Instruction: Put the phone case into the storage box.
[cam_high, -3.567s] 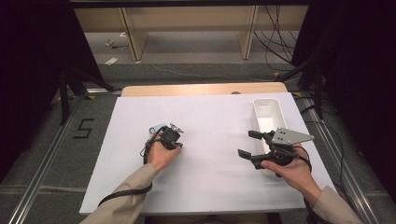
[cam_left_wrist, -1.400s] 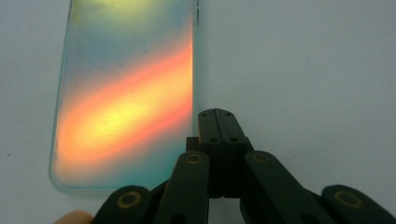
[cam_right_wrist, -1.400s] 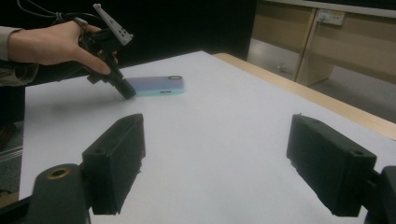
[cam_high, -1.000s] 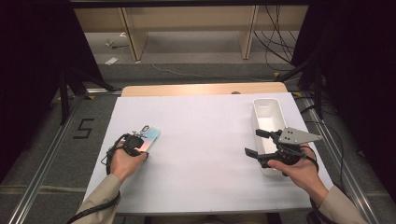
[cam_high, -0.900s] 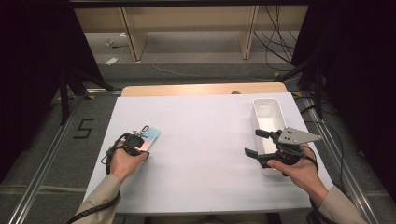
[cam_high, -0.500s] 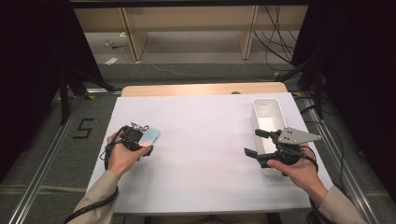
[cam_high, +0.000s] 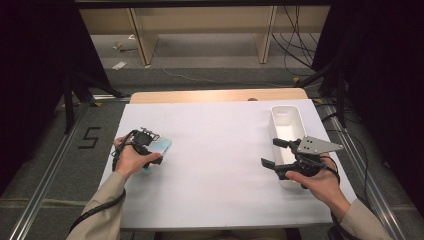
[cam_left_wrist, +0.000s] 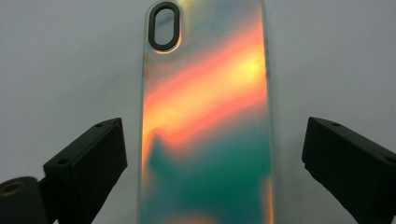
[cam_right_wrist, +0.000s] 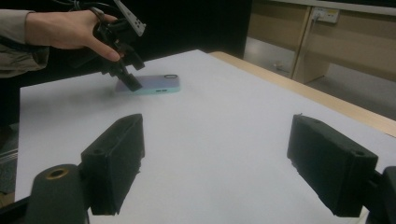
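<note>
A phone in an iridescent case (cam_high: 160, 147) lies flat, back up, on the left part of the white table top (cam_high: 220, 165). My left gripper (cam_high: 151, 149) hovers over its near end, open; in the left gripper view the phone (cam_left_wrist: 205, 116) runs between the jaws with a gap on each side. From the right gripper view the phone (cam_right_wrist: 159, 84) lies far off, with the left gripper (cam_right_wrist: 125, 77) tilted down onto its end. My right gripper (cam_high: 269, 152) is open and holds nothing, low over the table at the right (cam_right_wrist: 215, 140).
A long white bin (cam_high: 285, 117) stands at the right edge, just behind the right gripper. A wooden table edge (cam_high: 215, 95) runs along the back. Dark curtains and floor rails flank the table.
The left gripper has gone from the table's middle to the left side, where the phone now lies, then shifted slightly farther away. The right gripper has barely moved.
</note>
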